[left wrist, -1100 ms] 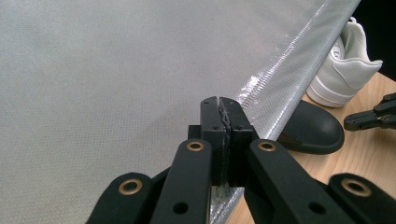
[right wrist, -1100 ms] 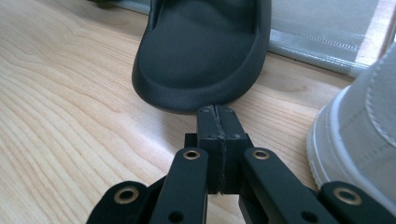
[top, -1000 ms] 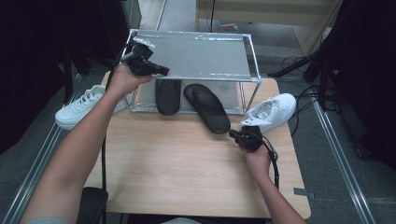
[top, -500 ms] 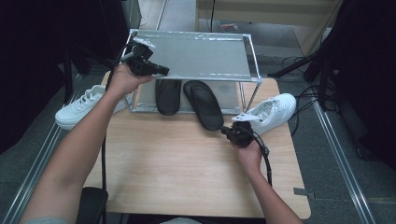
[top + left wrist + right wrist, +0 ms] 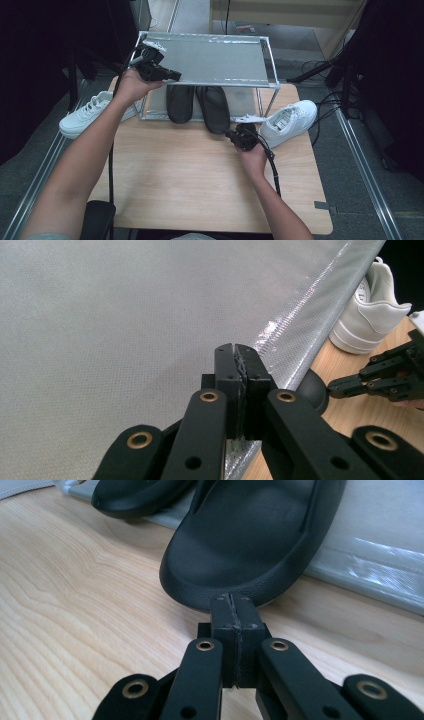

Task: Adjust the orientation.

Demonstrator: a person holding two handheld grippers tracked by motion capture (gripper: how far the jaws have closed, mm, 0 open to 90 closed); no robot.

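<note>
Wooden table (image 5: 175, 185) (grey floor (image 5: 370, 195) around)

Near half of the desk (image 5: 190, 185) lies bare wood, open to passage from the front edge up to the shoe rack (image 5: 210, 60). Two black slippers (image 5: 215, 107) protrude from the rack's lower shelf onto the desk, blocking entry there. A white sneaker (image 5: 290, 121) occupies the right edge beside the rack leg.

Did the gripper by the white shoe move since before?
Yes. The right gripper slid left across the table, away from the white shoe, to the heel of the black slipper.
</note>
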